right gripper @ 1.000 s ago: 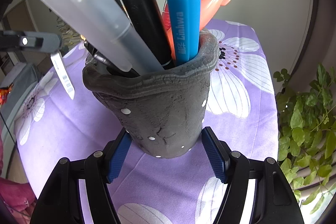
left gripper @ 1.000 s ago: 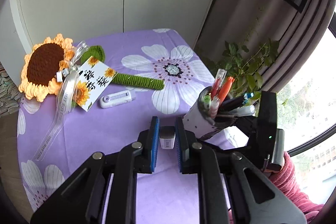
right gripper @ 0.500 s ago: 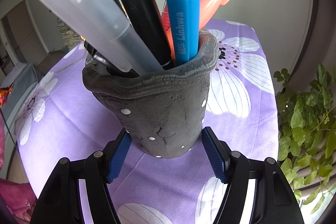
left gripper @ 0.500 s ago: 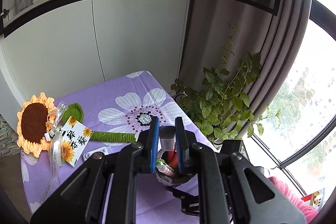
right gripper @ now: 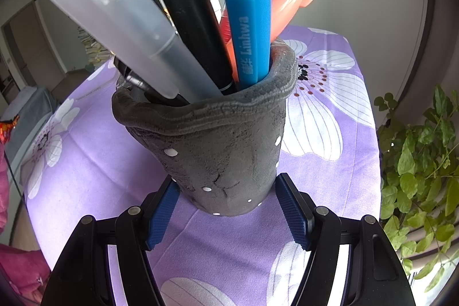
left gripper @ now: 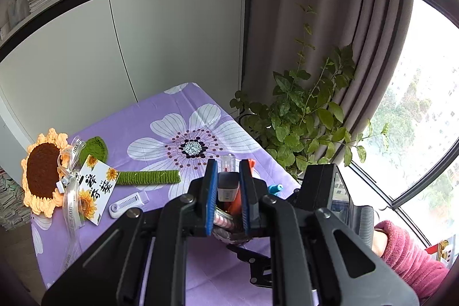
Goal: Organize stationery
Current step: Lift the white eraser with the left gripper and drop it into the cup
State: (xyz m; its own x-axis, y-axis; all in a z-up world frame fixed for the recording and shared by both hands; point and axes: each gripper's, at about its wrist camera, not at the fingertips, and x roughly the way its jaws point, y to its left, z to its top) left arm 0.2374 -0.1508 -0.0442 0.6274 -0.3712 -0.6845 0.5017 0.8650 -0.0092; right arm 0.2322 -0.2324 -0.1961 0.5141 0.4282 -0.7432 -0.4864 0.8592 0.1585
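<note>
From the left wrist, the left gripper (left gripper: 226, 197) pinches one small white eraser (left gripper: 228, 187) above the pen cup (left gripper: 229, 231), while one white correction tape (left gripper: 129, 204) and one crochet sunflower (left gripper: 43, 169) lie on the purple bench (left gripper: 172, 116). From the right wrist, the right gripper (right gripper: 226, 208) clamps the single grey pen cup (right gripper: 212, 145), which stands on the bench and holds four countable pens: frosted (right gripper: 114, 19), black (right gripper: 186, 13), blue (right gripper: 249, 19), orange (right gripper: 287, 7).

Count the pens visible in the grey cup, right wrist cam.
4: frosted pen leaning left, black pen beside it, blue pen upright, orange pen behind it. More may be hidden inside the cup.
</note>
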